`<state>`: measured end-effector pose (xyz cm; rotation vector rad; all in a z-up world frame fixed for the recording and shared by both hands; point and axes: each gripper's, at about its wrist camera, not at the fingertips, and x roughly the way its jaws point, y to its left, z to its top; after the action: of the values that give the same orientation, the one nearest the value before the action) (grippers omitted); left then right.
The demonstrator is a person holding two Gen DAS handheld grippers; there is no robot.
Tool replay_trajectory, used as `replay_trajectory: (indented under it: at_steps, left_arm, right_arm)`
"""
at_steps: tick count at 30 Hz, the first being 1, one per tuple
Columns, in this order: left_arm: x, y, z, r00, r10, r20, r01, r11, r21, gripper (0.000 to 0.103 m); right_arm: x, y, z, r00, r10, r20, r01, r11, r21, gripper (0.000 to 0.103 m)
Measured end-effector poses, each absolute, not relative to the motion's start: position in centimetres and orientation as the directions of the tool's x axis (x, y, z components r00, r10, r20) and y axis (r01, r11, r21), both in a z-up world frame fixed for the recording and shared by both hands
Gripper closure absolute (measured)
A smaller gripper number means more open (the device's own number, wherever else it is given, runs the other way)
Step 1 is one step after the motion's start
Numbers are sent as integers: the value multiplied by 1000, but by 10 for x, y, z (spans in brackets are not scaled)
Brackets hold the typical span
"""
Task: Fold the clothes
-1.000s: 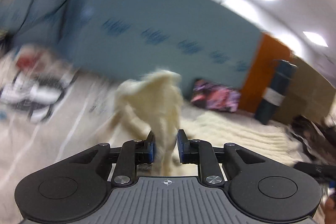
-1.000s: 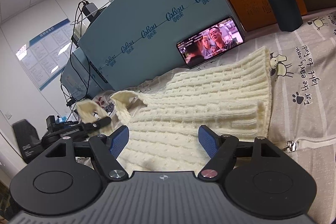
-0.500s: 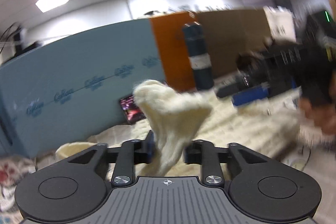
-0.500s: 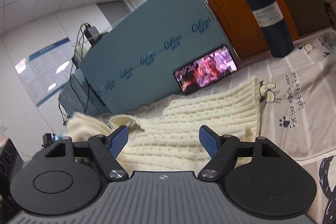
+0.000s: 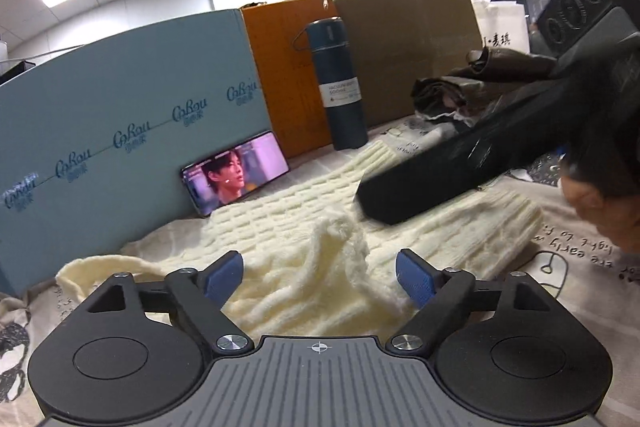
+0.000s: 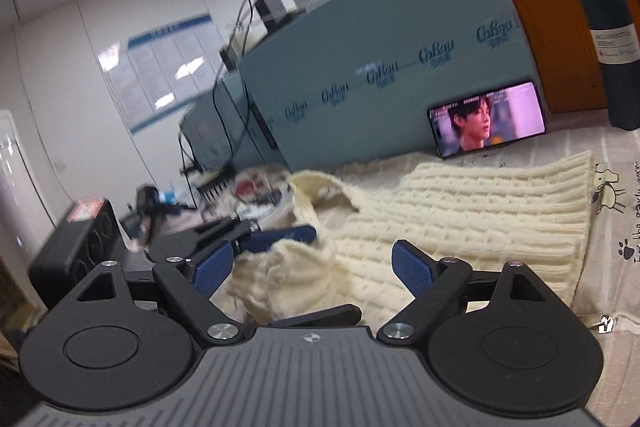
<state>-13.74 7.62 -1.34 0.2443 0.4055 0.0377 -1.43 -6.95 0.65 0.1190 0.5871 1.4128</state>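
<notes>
A cream cable-knit sweater [image 5: 280, 227] lies spread on the printed cloth, also in the right wrist view [image 6: 472, 211]. Its sleeve [image 5: 340, 267] lies folded over the body, bunched between my left gripper's [image 5: 319, 277] open blue pads, which no longer pinch it. My right gripper [image 6: 312, 269] is open and empty, hovering over the sweater's front edge. The same sleeve bunch [image 6: 288, 279] sits just ahead of it, with the left gripper's blue finger [image 6: 280, 237] beside it. The right gripper body [image 5: 500, 147] crosses the left wrist view.
A phone [image 5: 236, 179] playing video leans on a teal foam board [image 5: 120, 131]. A dark blue vacuum bottle [image 5: 340, 83] stands before an orange box [image 5: 280, 75]. Dark clothes [image 5: 480, 79] are piled at the right. Black equipment [image 6: 80, 239] and clutter sit at the left.
My left gripper carried the sleeve rightwards over the sweater body, lowered it and opened, letting the sleeve go. My right gripper stayed open and shifted a little.
</notes>
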Motion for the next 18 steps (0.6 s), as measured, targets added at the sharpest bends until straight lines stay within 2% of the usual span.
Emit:
replay_trajectory:
  at_steps: [4, 7, 9, 11, 12, 15, 18]
  left_arm:
    - [-164, 70, -6, 935, 97, -341, 27, 940, 341, 5]
    - [-192, 75, 0, 941, 102, -322, 35, 919, 393, 3]
    - [-205, 82, 4, 941, 119, -317, 15, 921, 389, 3]
    - [-209, 94, 7, 937, 169, -305, -49, 930, 366, 3]
    - [-208, 100, 7, 933, 205, -294, -93, 930, 355, 3]
    - [-200, 116, 9, 926, 261, -273, -182, 942, 283, 3]
    - [-185, 125, 6, 911, 301, -282, -235, 941, 245, 3]
  right_arm:
    - [-21, -57, 9, 43, 930, -364, -911, 186, 368, 21]
    - [-25, -50, 7, 42, 918, -394, -921, 188, 341, 25]
    - [-25, -45, 2, 42, 906, -421, -923, 196, 330, 45]
    - [-21, -43, -4, 29, 904, -426, -913, 197, 357, 60]
    - [-18, -43, -7, 12, 912, -410, -901, 187, 390, 73]
    - [-12, -47, -6, 50, 919, -391, -881, 224, 416, 85]
    - [-11, -53, 0, 81, 928, -364, -875, 241, 420, 87]
